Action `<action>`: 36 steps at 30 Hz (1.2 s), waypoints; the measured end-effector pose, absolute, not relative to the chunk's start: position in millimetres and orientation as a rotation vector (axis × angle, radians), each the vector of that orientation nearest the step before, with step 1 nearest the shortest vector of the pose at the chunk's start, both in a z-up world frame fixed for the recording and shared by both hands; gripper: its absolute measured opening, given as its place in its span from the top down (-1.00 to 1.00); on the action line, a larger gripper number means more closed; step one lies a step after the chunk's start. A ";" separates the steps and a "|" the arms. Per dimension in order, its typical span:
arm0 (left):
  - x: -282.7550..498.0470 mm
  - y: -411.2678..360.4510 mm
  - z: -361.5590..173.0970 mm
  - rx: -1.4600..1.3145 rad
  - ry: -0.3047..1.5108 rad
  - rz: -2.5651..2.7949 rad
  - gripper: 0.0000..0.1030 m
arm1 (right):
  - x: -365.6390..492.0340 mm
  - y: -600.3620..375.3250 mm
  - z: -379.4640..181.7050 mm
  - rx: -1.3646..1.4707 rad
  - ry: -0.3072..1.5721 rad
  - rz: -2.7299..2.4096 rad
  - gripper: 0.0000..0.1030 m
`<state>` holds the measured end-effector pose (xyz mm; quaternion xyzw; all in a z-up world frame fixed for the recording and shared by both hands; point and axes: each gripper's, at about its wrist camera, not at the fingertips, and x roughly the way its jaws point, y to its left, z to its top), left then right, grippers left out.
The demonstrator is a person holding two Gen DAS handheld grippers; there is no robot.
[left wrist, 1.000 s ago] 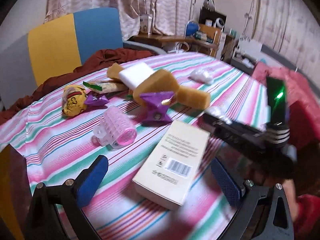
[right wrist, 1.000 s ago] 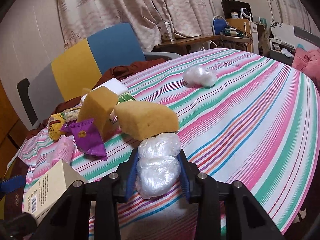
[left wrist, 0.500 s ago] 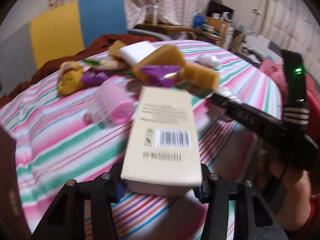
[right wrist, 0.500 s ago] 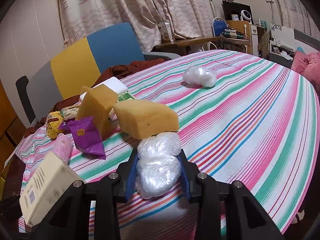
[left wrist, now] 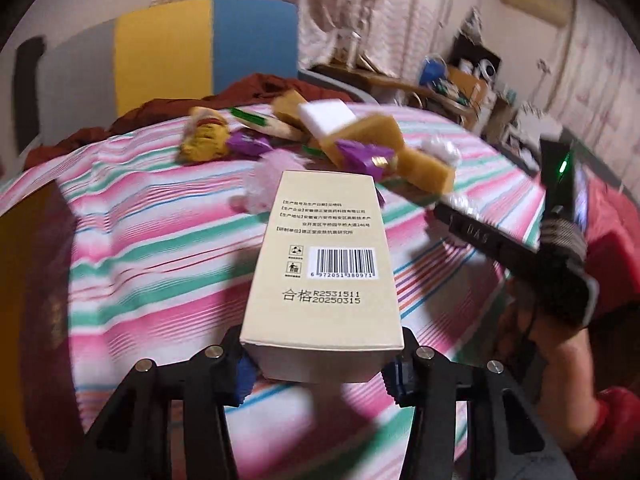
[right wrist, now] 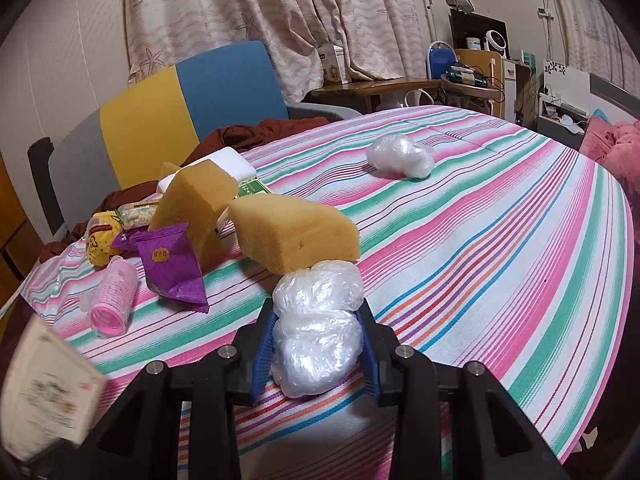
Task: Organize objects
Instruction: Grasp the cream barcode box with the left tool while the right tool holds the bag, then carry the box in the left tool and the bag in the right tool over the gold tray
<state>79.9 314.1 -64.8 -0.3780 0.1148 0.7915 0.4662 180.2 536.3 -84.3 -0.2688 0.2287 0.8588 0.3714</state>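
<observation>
While the left gripper point(left wrist: 320, 368) clamps the box point(left wrist: 324, 260), the right gripper point(right wrist: 316, 354) squeezes a plastic bundle point(right wrist: 316, 328).

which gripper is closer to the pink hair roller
Left. The left gripper, holding the beige box, sits just before the pink plastic hair roller; the right gripper is farther aside.

A lived-in room of a home. Patterned curtains point(right wrist: 280, 20) hang across the back wall at 12 o'clock. A striped cloth point(right wrist: 500, 240) covers the worktop, and a grey, yellow and blue chair point(right wrist: 180, 112) stands behind it at 10 o'clock. At 2 o'clock a cluttered wooden desk point(right wrist: 380, 86) and shelves point(right wrist: 480, 68) hold household oddments, with a pink blanket point(right wrist: 612, 144) at 3 o'clock.
</observation>
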 end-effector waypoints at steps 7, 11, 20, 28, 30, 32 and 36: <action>69.2 264.7 -39.0 -0.909 0.188 2.034 0.02 | 176.6 533.7 -84.2 -0.710 0.553 2.197 0.28; 60.9 242.0 -31.2 -0.912 0.149 2.086 0.02 | 171.9 528.9 -83.2 -0.739 0.505 2.193 0.29; 41.9 180.8 -24.0 -0.941 0.062 2.187 0.02 | 169.3 482.1 -63.8 -0.722 0.549 2.334 0.29; 19.1 119.4 -31.7 -1.025 0.003 2.315 0.02 | 142.8 399.4 -18.4 -0.711 0.537 2.639 0.29; 12.8 101.9 -35.5 -1.049 -0.020 2.346 0.02 | 133.2 375.8 -8.4 -0.725 0.541 2.718 0.29; 7.9 86.5 -38.0 -1.066 -0.028 2.377 0.02 | 123.7 355.7 -0.9 -0.745 0.544 2.787 0.29; -4.0 57.1 -44.0 -1.107 -0.017 2.430 0.02 | 109.0 311.7 10.9 -0.791 0.526 2.926 0.29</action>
